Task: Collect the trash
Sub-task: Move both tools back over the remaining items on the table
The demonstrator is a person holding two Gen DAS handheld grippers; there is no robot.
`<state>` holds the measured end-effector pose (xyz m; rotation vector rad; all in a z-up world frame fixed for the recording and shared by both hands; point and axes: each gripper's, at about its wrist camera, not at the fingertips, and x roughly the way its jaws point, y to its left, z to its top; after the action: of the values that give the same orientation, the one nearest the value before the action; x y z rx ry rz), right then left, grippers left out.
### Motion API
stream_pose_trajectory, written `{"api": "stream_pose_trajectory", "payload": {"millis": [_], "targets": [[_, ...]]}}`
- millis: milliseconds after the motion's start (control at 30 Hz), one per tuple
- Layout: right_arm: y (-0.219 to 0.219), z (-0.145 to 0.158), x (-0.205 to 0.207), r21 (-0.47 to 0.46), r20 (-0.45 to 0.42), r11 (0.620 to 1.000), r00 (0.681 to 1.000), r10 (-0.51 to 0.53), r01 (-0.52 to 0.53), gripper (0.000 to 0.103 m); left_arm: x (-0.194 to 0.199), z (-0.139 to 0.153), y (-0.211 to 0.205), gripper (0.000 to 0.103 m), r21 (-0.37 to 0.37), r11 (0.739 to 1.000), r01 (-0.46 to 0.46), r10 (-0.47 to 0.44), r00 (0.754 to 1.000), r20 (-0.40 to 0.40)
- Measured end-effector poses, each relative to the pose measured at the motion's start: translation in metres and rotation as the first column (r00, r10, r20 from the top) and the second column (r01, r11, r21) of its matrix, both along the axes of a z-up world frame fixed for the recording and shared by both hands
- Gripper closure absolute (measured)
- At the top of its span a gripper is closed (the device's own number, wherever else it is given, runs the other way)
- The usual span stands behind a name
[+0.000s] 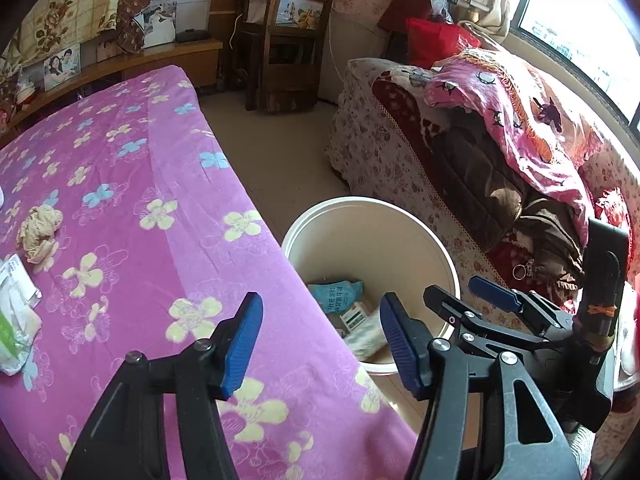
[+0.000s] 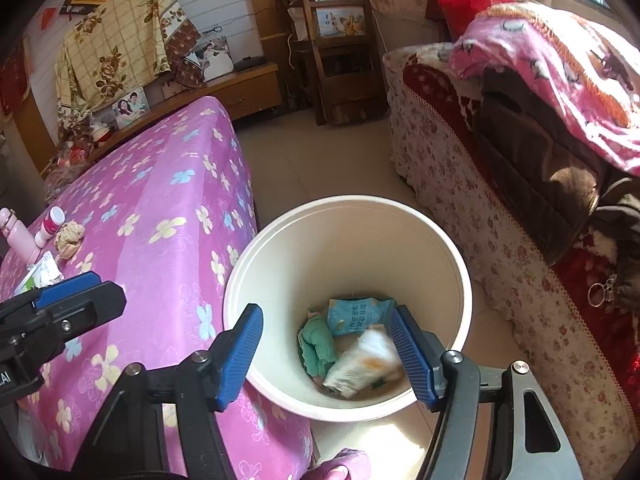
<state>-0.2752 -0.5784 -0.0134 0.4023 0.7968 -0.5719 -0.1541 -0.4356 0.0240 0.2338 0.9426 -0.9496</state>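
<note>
A cream trash bin (image 2: 280, 248) stands on the floor between the bed and the sofa; it also shows in the left wrist view (image 1: 400, 216). Inside lie a blue packet (image 2: 356, 314), a green cloth (image 2: 318, 344) and a blurred white wrapper (image 2: 364, 360). My right gripper (image 2: 326, 354) is open and empty above the bin. My left gripper (image 1: 320, 346) is open and empty over the bed edge. A crumpled beige tissue (image 1: 40, 230) and a white-green wrapper (image 1: 14, 320) lie on the bed.
The bed has a pink flowered cover (image 1: 140, 184). A pink bottle (image 2: 18, 240) and a small white bottle (image 2: 50, 224) lie on it. A sofa (image 2: 500, 200) piled with blankets stands to the right, and a wooden chair (image 2: 332, 60) at the back.
</note>
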Motion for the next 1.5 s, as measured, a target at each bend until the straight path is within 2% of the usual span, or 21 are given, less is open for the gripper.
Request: {"api": "stream_pose_trajectory", "payload": {"millis": [133,533,967,1500], "targets": [[0.017,0.014,-0.005,-0.072,0.021,0.997,1.000,-0.007,0.008,0.033,-0.004,0.006,0.015,0.041,-0.007,1.000,-0.001,0.001,1.000,0.023],[0.060,0.054,-0.006,-0.125,0.100,0.992,0.995,0.026,-0.013,0.029,-0.008,0.029,0.074,0.041,-0.047,0.998,-0.036,0.038,0.998,0.056],[0.115,0.068,0.015,-0.153,0.103,0.983,0.988,0.116,-0.100,0.029,-0.009,0.036,0.143,0.040,-0.054,0.993,-0.102,0.108,0.986,0.125],[0.185,0.075,0.047,-0.170,0.082,0.961,0.969,0.232,-0.216,0.029,0.009,0.035,0.230,0.038,-0.072,0.971,-0.226,0.234,0.965,0.117]]}}
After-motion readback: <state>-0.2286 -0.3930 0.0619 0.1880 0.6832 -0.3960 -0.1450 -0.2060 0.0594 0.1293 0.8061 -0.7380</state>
